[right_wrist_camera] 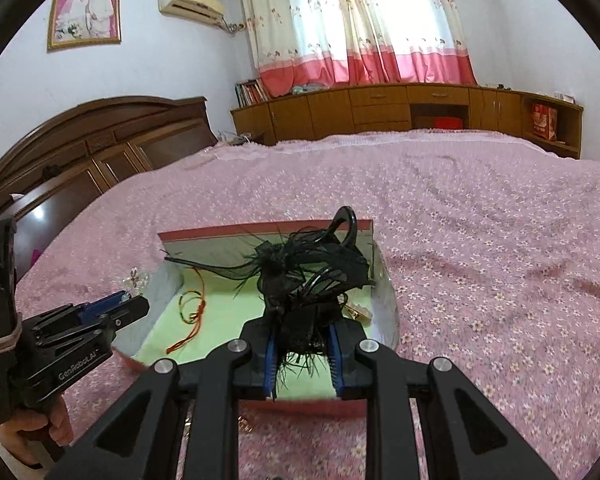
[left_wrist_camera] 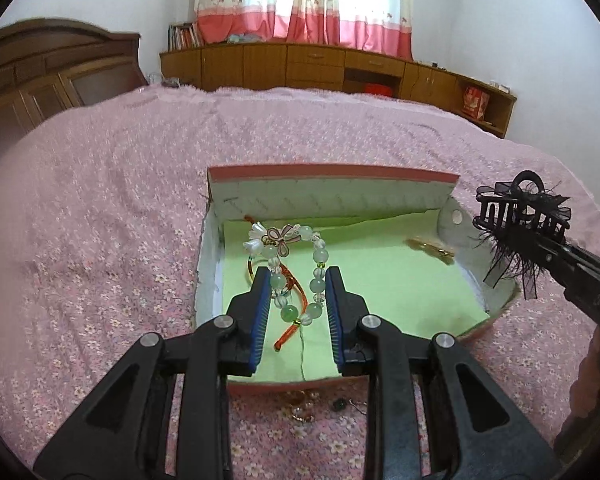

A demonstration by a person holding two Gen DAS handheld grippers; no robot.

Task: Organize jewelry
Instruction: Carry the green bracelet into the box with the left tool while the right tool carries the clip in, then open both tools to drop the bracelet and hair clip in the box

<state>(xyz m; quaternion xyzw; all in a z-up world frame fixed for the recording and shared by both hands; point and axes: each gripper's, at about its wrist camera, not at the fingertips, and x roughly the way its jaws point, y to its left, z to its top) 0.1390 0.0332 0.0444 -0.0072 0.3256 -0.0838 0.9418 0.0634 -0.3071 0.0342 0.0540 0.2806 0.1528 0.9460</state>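
Note:
An open red box (left_wrist_camera: 332, 171) with a green lining (left_wrist_camera: 380, 280) lies on the bed. My left gripper (left_wrist_camera: 298, 280) is shut on a green and clear bead bracelet (left_wrist_camera: 318, 284) with a flower charm and holds it over the box's left side. An orange cord (left_wrist_camera: 296, 312) lies in the box under it. My right gripper (right_wrist_camera: 302, 344) is shut on a black feathered hair claw (right_wrist_camera: 312, 272) and holds it above the box's right side; the claw also shows in the left wrist view (left_wrist_camera: 520, 212). A small gold piece (left_wrist_camera: 432, 249) lies at the box's right end.
Small loose jewelry pieces (left_wrist_camera: 304, 404) lie on the pink floral bedspread (left_wrist_camera: 100, 240) just in front of the box. A dark wooden headboard (right_wrist_camera: 80, 152) is at the left and low wooden cabinets (right_wrist_camera: 400, 108) stand beyond the bed.

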